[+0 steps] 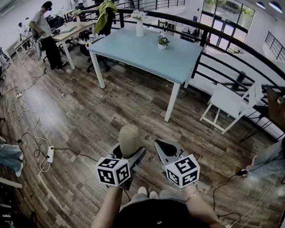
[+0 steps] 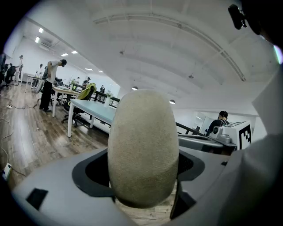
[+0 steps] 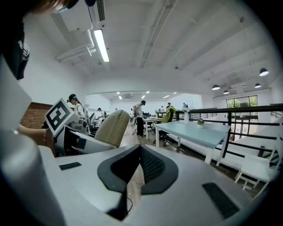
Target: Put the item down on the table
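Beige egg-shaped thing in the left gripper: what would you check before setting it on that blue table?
1. Grip: left gripper clamps the beige egg-shaped item from both sides: ok.
2. Right gripper empty, jaws together: ok.
3. Bare spot on the light blue table: ok.
4. White vase and potted plant stand at the far side: ok.
5. Table within reach: not ok, wooden floor lies between.
6. Item rests without rolling: cannot tell.

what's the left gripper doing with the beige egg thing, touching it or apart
Touching. The left gripper view shows the beige egg-shaped item seated between the jaws of the left gripper, with both dark pads pressed against its sides and no gap.
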Tool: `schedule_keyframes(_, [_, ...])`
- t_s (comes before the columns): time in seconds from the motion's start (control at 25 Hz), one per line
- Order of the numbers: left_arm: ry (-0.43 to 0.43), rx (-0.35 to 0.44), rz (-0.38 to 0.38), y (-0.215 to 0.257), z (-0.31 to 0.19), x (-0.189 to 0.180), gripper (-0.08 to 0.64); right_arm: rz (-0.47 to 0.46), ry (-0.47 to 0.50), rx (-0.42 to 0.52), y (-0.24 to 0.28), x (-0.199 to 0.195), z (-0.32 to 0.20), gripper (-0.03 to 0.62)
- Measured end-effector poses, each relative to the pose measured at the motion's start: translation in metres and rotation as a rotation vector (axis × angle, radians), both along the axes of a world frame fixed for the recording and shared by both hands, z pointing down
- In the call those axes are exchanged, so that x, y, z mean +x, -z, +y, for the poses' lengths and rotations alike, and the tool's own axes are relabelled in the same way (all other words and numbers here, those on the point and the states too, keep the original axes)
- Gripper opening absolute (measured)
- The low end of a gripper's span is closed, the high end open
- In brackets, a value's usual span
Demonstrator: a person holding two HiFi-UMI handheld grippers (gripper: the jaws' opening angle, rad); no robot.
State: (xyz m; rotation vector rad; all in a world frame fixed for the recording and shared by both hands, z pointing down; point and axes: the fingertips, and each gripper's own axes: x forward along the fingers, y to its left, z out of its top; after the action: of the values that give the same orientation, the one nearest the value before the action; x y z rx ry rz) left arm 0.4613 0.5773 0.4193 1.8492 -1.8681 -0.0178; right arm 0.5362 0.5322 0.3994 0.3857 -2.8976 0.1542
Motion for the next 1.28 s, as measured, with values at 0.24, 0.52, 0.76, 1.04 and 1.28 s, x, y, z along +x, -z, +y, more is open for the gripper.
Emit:
schedule_keyframes(0.24, [0.003, 0.001, 0.004, -0.001, -0.002, -0.007, 0.394, 0.006, 0.016, -0.005, -0.002, -0.009, 0.003, 0.005])
schedule_keyframes(0.52, [-0.021, 0.009, -0.004, 0.004, -0.010, -0.022, 0.394, -0.033, -0.011, 0.022, 0.007, -0.027, -0.006, 0.006])
schedule_keyframes(0.76, [-0.053, 0.034, -0.006, 0.011, -0.014, -0.039, 0.394, -0.027, -0.030, 0.020, 0.007, -0.047, -0.010, 0.008])
schedule_keyframes(1.04, [-0.056, 0.025, 0.017, 0.000, -0.012, -0.063, 0.394, 0.014, -0.030, 0.006, -0.009, -0.070, -0.012, 0.008])
schedule_keyframes(1.28, [0.000, 0.025, 0.069, -0.012, -0.017, -0.097, 0.394, 0.002, -0.022, 0.032, -0.001, -0.101, -0.036, 0.008])
